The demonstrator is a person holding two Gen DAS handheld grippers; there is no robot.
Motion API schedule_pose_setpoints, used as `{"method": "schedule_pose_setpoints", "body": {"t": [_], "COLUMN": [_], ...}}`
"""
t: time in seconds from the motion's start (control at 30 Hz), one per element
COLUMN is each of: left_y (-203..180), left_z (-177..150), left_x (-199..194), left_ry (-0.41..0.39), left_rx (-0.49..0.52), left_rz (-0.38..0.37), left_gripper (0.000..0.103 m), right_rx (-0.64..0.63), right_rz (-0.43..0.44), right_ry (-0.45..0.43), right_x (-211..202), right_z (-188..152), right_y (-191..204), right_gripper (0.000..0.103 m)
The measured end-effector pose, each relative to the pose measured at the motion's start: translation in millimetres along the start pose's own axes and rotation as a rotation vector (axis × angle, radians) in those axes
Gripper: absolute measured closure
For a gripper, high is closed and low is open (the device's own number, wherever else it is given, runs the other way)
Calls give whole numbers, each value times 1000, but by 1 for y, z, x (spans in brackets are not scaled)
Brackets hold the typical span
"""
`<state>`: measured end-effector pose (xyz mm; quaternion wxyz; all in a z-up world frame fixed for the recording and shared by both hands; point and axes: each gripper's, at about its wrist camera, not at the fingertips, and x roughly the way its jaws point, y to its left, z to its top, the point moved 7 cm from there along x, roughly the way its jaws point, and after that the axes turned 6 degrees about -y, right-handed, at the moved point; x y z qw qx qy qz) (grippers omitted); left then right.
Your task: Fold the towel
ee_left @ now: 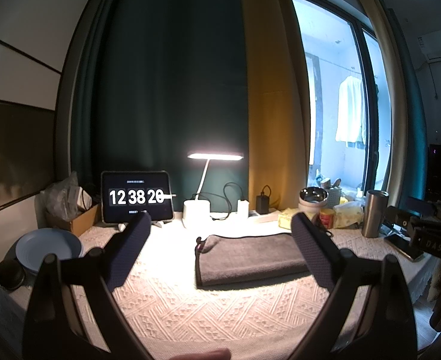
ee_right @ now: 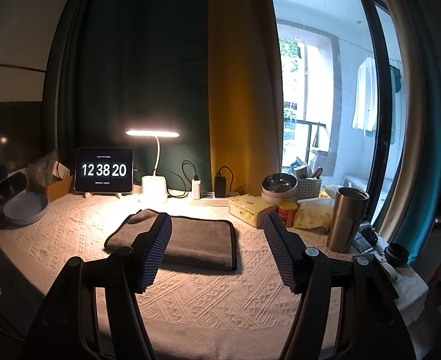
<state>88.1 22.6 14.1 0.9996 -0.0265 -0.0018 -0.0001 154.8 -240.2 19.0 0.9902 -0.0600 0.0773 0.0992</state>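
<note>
The grey towel [ee_right: 190, 241] lies folded flat on the patterned tablecloth [ee_right: 208, 303], its long axis running left to right. It sits ahead of the right gripper [ee_right: 217, 249], between its spread, empty fingers, and ahead-right of the left gripper [ee_left: 220, 247], which is equally wide apart. A lit desk lamp [ee_right: 153, 133] stands beyond.
</note>
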Motion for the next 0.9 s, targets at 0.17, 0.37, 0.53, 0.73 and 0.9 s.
{"method": "schedule_pose_setpoints", "body": {"t": [0.17, 0.37, 0.53, 0.73, 0.9], "left_y": [0, 0, -2, -4, -6], "left_z": [0, -1, -3, -8, -9], "left_x": [0, 0, 0, 3, 9], "left_ry": [2, 3, 5, 15, 19], "left_rx": [-1, -1, 0, 5, 5], "left_rz": [0, -1, -1, -3, -4], "left_gripper": [7, 7, 7, 7, 7], "right_rx": [2, 3, 5, 10, 14], "right_rz": [2, 4, 9, 23, 34], "right_ry": [1, 2, 4, 6, 13], "right_x": [0, 0, 1, 5, 11], "right_z": [-1, 0, -1, -1, -1], "right_y": [0, 1, 3, 3, 1], "right_gripper": [35, 35, 35, 35, 35]}}
